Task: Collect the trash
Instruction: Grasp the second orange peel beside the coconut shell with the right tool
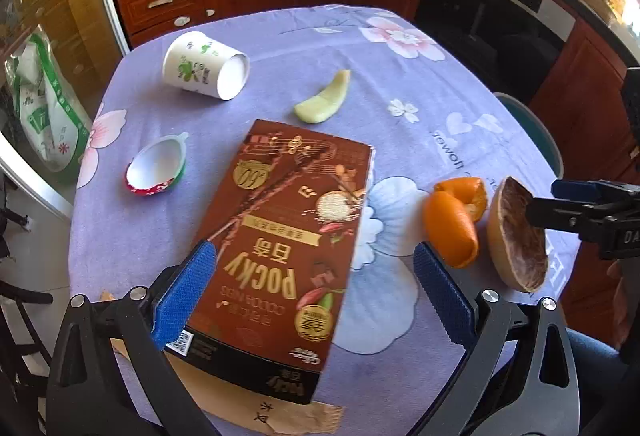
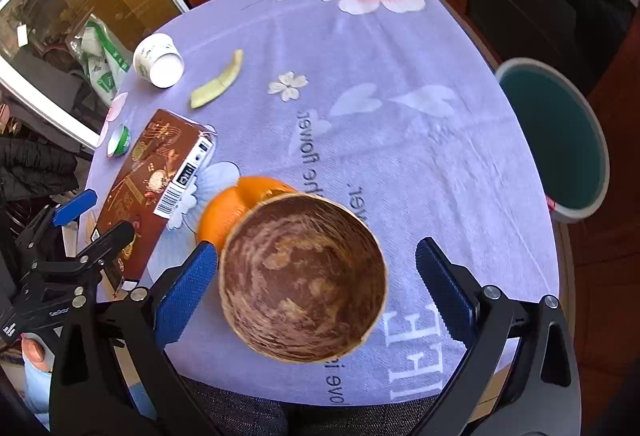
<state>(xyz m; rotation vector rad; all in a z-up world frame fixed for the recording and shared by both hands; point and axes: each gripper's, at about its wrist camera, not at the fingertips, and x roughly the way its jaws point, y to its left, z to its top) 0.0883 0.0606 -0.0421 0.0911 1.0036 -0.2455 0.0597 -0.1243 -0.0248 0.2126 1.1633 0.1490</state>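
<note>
I am looking along my left gripper (image 1: 316,290) and its blue fingers (image 1: 186,296) are standing wide apart over the brown Pocky box (image 1: 284,232), which is lying flat on the lavender flowered tablecloth (image 1: 404,91). The box's near end is sitting between the two pads; the left pad is overlapping the box's left edge, though I cannot tell whether it is actually touching, and the right pad is standing clear of the box with bare cloth between them. A strip of brown paper (image 1: 280,416) is poking out from under the box's near end. My right gripper (image 2: 318,292) is likewise spread open, and the hollowed brown fruit shell (image 2: 304,280) is lying between its pads, mouth up towards the camera, closer to the left pad than to the right one; neither pad is clearly pressing on it. Orange peel (image 2: 232,207) is resting just behind the shell, touching it or nearly so. Farther off, a paper cup (image 1: 204,65) is lying on its side, a pale green fruit slice (image 1: 324,97) is lying near it, and a small empty jelly cup (image 1: 158,167) is sitting left of the box. A teal bin (image 2: 556,139) is standing beside the table on my right.
</note>
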